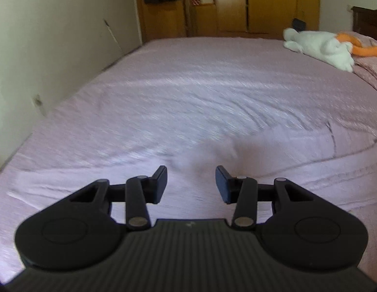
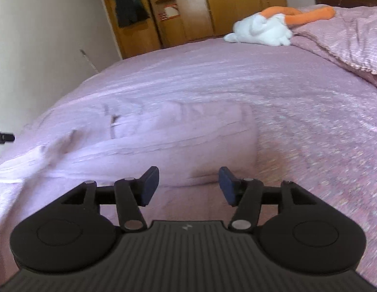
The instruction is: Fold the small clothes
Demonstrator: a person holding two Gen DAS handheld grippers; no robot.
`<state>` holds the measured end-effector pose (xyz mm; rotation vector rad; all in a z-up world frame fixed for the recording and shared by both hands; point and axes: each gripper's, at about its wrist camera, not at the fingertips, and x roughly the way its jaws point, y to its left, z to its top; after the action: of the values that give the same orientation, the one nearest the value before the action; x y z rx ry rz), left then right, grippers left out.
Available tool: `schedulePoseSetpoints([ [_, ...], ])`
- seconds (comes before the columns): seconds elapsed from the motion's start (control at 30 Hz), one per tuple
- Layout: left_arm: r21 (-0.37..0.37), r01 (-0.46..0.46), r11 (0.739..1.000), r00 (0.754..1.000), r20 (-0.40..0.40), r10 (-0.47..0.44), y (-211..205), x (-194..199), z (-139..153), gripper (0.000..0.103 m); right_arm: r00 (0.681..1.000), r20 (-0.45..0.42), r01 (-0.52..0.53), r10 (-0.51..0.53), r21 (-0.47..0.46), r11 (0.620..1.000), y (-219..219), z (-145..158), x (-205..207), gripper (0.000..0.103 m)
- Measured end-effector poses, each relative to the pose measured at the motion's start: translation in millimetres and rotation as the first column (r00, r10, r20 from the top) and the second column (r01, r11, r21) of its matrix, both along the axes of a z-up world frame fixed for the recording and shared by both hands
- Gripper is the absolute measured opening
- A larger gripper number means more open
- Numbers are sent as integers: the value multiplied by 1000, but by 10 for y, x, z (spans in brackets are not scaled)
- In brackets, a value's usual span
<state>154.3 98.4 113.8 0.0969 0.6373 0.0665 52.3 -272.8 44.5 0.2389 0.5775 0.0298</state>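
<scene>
Pink garment, a small piece nearly the same shade as the bed cover, lies flat on the bed just ahead of both claws; it fills the middle of the right wrist view and sits at about 3 o'clock in the left wrist view.

Nearest, the right claw is released, jaws apart and holding nothing, just short of the garment's near edge at 12 o'clock. The left claw is likewise spread and empty, over cloth I cannot tell for sure to be garment or cover.

Risks, as I judge them: with colours this close and both views blurred, a claw could pinch the cover along with the garment, or the cover alone, and drag it into a ridge. Gripping one layer of the garment would leave the fold skewed. Soft bedding gives underfoot, so a deep reach may bury the fingertips.

Farther off, at 1 o'clock, a white and orange plush toy lies well apart. Beyond stands a wooden wardrobe.

No readable writing or brand; only a small pale mark on the right claw's body.
</scene>
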Motion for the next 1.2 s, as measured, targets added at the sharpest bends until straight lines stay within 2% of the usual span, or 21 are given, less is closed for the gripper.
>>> schedulePoseSetpoints([
  [0.2, 77, -99, 992, 994, 42, 96, 555, -186, 414, 46, 999, 8, -47, 47, 31, 998, 352, 67, -163, 67],
  [0.3, 74, -151, 986, 988, 28, 149, 868, -260, 469, 46, 998, 17, -56, 56, 22, 998, 503, 85, -221, 69],
  [0.37, 41, -190, 981, 982, 3, 190, 1054, -284, 414, 48, 998, 24, -56, 56, 6, 998, 578, 80, -254, 73],
  [0.47, -61, -257, 965, 966, -41, 255, 1338, -298, 221, 49, 999, 13, -50, 50, 5, 999, 628, 36, -294, 76],
  [0.6, -212, -347, 914, 937, -117, 328, 1653, -301, -140, 49, 1000, -19, -5, 6, 26, 1000, 624, -52, -347, 77],
  [0.93, -262, -458, 849, 886, -205, 415, 1892, -97, -737, 54, 995, -49, 87, -86, 8, 996, 575, -117, -419, 79],
  [1.0, -301, -463, 834, 886, -189, 424, 1937, -57, -792, 55, 994, -58, 93, -92, 23, 995, 567, -120, -414, 80],
  [1.1, -398, -430, 810, 902, -150, 405, 2017, 3, -842, 69, 993, -64, 99, -98, 14, 995, 581, -119, -415, 81],
  [1.2, -465, -427, 776, 898, -118, 424, 2106, 60, -879, 69, 994, -63, 92, -93, -11, 996, 611, -114, -401, 81],
])
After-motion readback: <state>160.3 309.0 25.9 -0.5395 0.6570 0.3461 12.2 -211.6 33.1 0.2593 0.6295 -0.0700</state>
